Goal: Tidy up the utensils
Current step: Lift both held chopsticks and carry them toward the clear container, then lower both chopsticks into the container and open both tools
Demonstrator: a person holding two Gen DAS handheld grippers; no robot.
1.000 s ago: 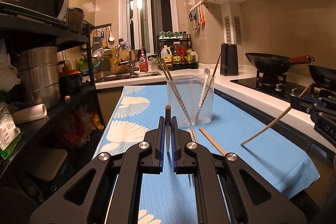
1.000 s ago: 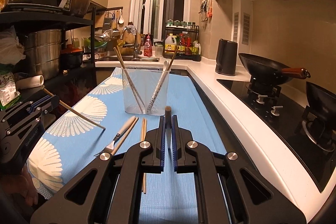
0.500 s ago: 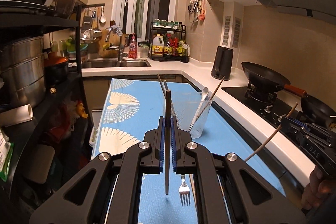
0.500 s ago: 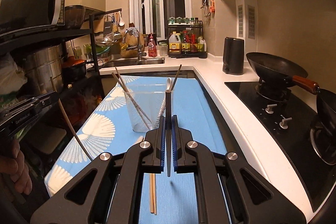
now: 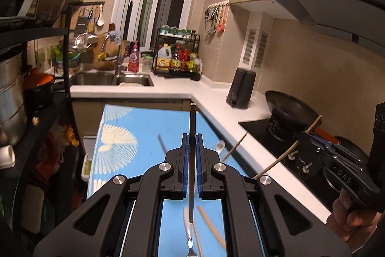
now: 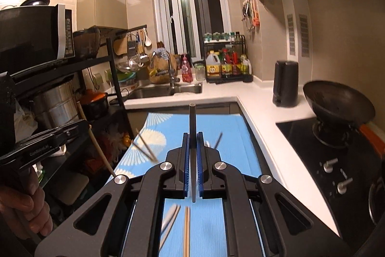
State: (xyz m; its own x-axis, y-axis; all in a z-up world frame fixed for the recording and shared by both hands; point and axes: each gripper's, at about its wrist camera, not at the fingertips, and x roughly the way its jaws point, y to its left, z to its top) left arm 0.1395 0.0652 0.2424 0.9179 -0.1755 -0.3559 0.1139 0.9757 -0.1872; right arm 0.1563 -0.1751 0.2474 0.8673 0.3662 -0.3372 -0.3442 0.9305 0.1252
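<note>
My left gripper (image 5: 192, 136) is shut on a dark chopstick (image 5: 192, 119) that stands upright between its blue pads, high above the blue cloth (image 5: 134, 122). My right gripper (image 6: 192, 135) is shut on a second chopstick (image 6: 192, 119) in the same way. Each shows in the other's view: the right gripper (image 5: 300, 136) with its slanted wooden stick (image 5: 288, 152), the left gripper (image 6: 81, 124) with its stick (image 6: 96, 141). The clear cup is hidden behind the fingers; only utensil tops (image 6: 144, 148) and a spoon (image 5: 220, 145) poke out. A fork (image 5: 190, 242) and loose chopsticks (image 6: 186, 230) lie on the cloth.
A white counter (image 5: 216, 98) wraps the cloth, with a black kettle (image 5: 240, 90), a wok (image 6: 336, 102) on the hob at right and a sink (image 6: 166, 89) at the back. A black shelf rack (image 5: 65, 98) with pots stands at left. A person's hand (image 6: 26, 204) holds each gripper.
Both grippers have risen with their chopsticks, which now hang clear of the cloth. The cup has dropped in the views until the fingers cover it.
</note>
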